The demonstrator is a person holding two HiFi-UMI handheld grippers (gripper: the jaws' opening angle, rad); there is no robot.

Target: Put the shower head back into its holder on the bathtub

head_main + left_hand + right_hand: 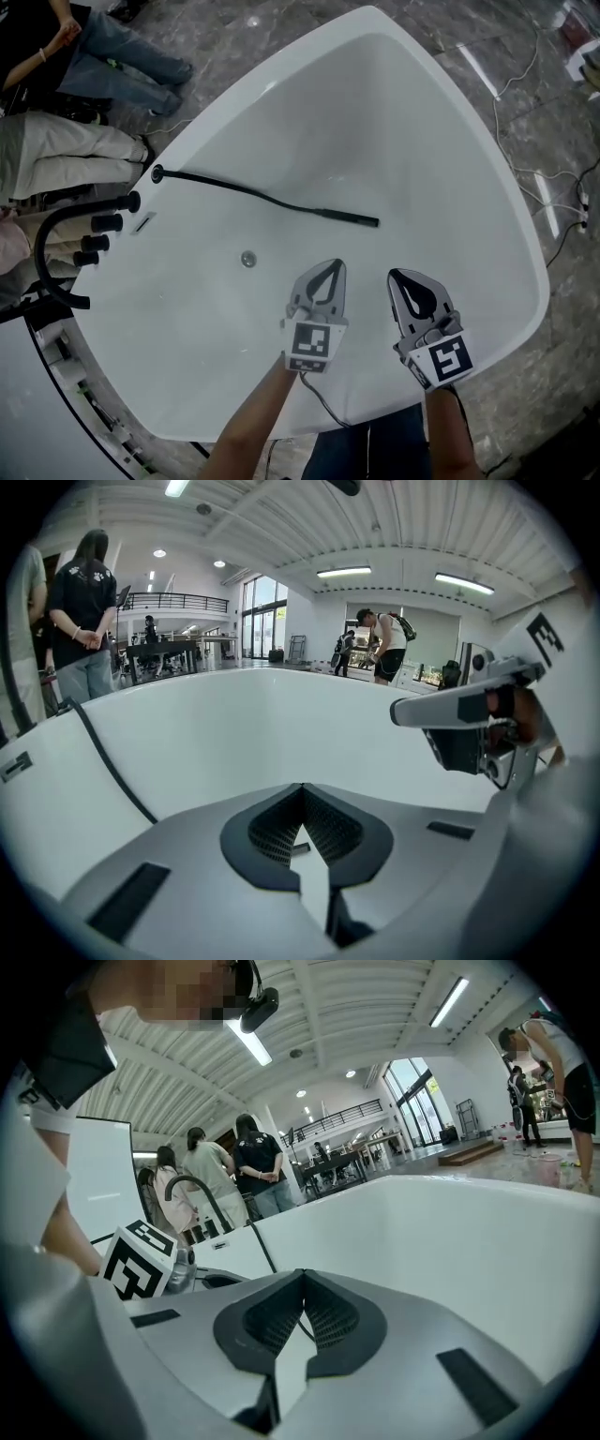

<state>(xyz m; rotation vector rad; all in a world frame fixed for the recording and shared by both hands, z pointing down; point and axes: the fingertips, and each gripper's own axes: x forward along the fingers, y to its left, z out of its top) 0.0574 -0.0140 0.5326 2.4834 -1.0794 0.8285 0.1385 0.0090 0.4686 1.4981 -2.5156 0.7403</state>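
Both my tools are closed and empty: the left gripper (334, 267) and the right gripper (395, 276) hang side by side over the near part of the bathtub (450, 159), each with its jaws pressed together and nothing between them. The shower head (352, 217), a thin black wand, lies flat on the tub floor at about 12 o'clock from them, apart from both. Its hose (234, 187) runs toward 10 o'clock, up to a round opening on the rim, which I take for the holder (157, 173). I think the wand can slip away on the smooth floor if I close on it badly, because it is thin and lies flat. The hose may also pull or twist the head when I lift it. Near the holder, toward 8 o'clock, stand black knobs (106, 223) and a curved faucet (42, 246), which I could hit. People (66, 150) stand behind that rim, and cables (539, 178) lie on the floor at 3 o'clock.
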